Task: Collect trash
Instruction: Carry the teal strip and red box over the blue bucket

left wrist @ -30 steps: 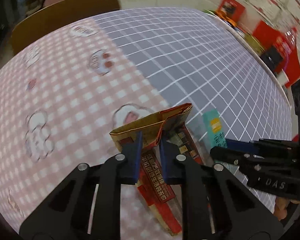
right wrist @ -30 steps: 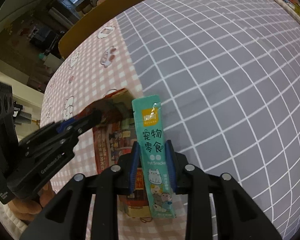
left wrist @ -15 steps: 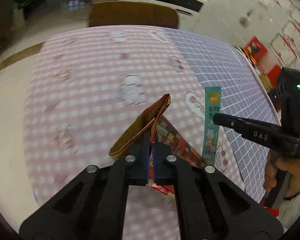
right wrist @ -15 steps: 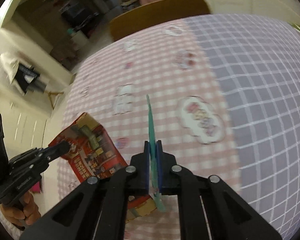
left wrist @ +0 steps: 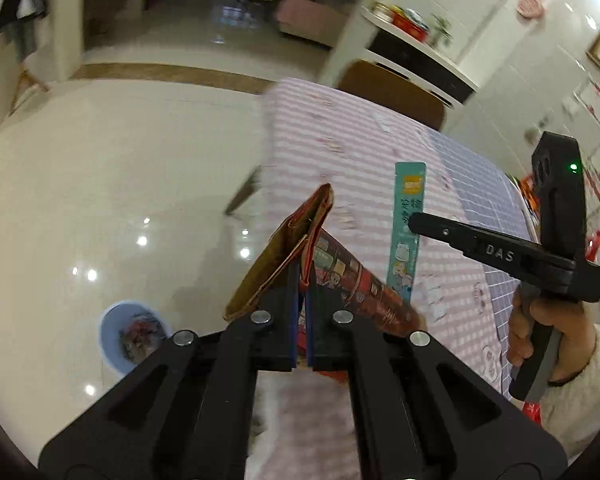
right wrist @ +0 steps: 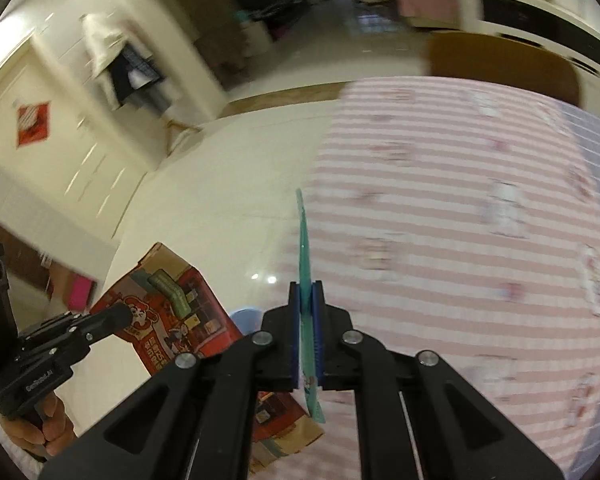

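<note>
My left gripper is shut on a flattened red and brown snack box, held in the air past the table's left edge; the box also shows in the right wrist view. My right gripper is shut on a teal pet-snack sachet, seen edge-on there and flat in the left wrist view. The right gripper is beside the left one, to its right. A light blue trash bin with wrappers inside stands on the floor below left; its rim peeks out in the right wrist view.
The table has a pink checked cloth and a grey grid cloth. A brown chair stands at its far end. Glossy cream floor spreads to the left. A white cabinet stands behind.
Both grippers have lifted their trash off the table and swung left, out over the floor. The blue bin has come into view.
</note>
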{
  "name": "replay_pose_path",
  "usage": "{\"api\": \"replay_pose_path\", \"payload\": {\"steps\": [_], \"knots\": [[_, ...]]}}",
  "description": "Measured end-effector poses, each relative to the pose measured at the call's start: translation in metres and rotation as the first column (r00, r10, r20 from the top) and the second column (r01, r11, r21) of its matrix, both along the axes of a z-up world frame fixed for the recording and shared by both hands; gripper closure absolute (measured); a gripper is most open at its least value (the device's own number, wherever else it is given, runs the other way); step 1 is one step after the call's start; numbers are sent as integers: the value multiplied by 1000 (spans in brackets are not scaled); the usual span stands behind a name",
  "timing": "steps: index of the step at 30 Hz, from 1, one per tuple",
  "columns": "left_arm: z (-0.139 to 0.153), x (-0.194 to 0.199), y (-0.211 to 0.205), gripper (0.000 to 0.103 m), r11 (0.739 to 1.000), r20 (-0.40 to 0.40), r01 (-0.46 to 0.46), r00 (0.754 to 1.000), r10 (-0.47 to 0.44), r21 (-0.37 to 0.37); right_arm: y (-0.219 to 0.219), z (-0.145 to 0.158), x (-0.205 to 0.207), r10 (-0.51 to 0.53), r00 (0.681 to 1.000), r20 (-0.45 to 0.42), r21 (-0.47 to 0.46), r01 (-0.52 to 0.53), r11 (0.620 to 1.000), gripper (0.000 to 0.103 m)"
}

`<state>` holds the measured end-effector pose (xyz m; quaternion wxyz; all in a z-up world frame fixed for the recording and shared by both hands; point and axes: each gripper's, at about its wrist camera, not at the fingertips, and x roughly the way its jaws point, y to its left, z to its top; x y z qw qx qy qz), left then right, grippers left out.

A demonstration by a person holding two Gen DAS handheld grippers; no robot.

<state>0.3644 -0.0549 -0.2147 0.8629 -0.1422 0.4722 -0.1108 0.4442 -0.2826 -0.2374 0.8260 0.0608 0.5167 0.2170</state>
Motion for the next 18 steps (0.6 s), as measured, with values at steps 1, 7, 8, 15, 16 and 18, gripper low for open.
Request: {"api": "replay_pose_path", "payload": {"steps": [1,7,8,15,16,18], "knots": [[2,-11,23,101,1000,-1,-28,1000,28,9,21,0,-3,24,1000,0,4,-24,1000,97],[-2,-71,129,101,985,-32,-170,985,171,31,160,-11,-25,189,982,-5,13,-189,982,97],[-5,-82,147,101,980,-43,-197,979,198,34,183,-15,-29,216,976,-7,6,-216,976,97],[-41,-129,228,101,941,-138,-334,930,339,59,288,-37,-51,324,946,-20,-46,-325,945,97],[-48,-134,235,101,935,-156,-349,922,356,66,299,-39,-54,332,943,-22,-52,-333,942,97],[-61,-142,247,101,921,-188,-378,902,389,92,314,-44,-57,345,938,-34,-61,-347,936,97]]}}
